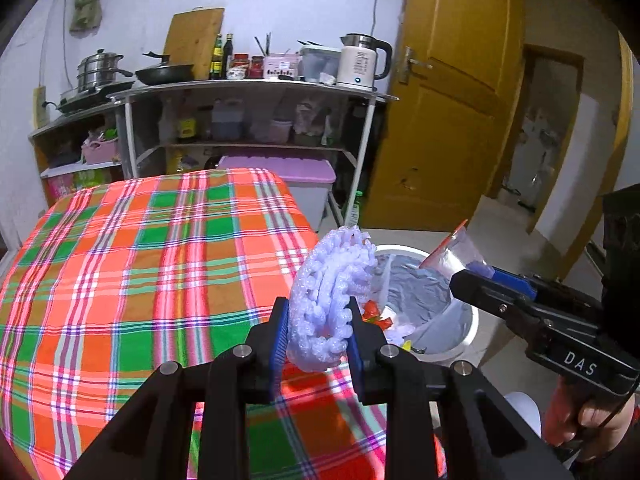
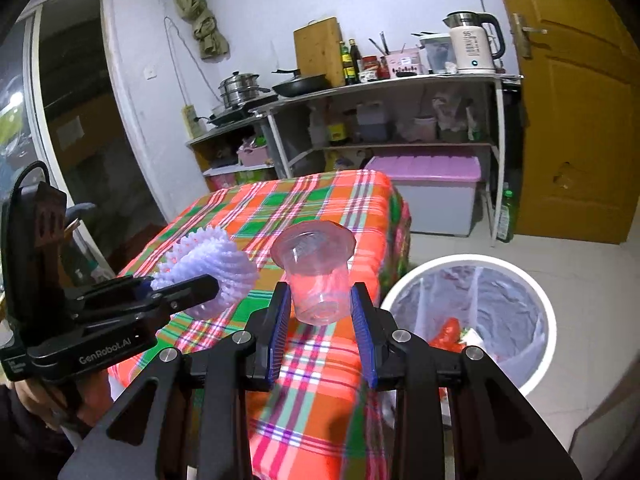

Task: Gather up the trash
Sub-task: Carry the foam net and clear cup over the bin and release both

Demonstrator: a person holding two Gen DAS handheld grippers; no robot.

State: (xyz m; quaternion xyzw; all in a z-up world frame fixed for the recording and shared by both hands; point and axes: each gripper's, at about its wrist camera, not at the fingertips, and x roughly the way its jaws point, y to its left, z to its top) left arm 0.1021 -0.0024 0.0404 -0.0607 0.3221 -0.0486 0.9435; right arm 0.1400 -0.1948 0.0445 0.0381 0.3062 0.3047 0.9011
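Note:
My left gripper (image 1: 318, 320) is shut on a white foam fruit net (image 1: 330, 296), held above the table's right edge beside the bin. The net also shows in the right wrist view (image 2: 212, 270). My right gripper (image 2: 320, 304) is shut on a clear plastic cup (image 2: 316, 272), upright, above the table's near corner. In the left wrist view the cup (image 1: 456, 254) hangs over the white trash bin (image 1: 466, 340). The bin (image 2: 548, 312) stands on the floor right of the table, lined with a bag, with red and white scraps inside.
A table with an orange, green and white plaid cloth (image 1: 140, 272) fills the left. Behind it stand metal shelves (image 1: 248, 92) with pots, bottles and a kettle (image 1: 362, 62). A purple-lidded storage box (image 2: 428, 168) sits under them. A yellow door (image 1: 452, 120) is at right.

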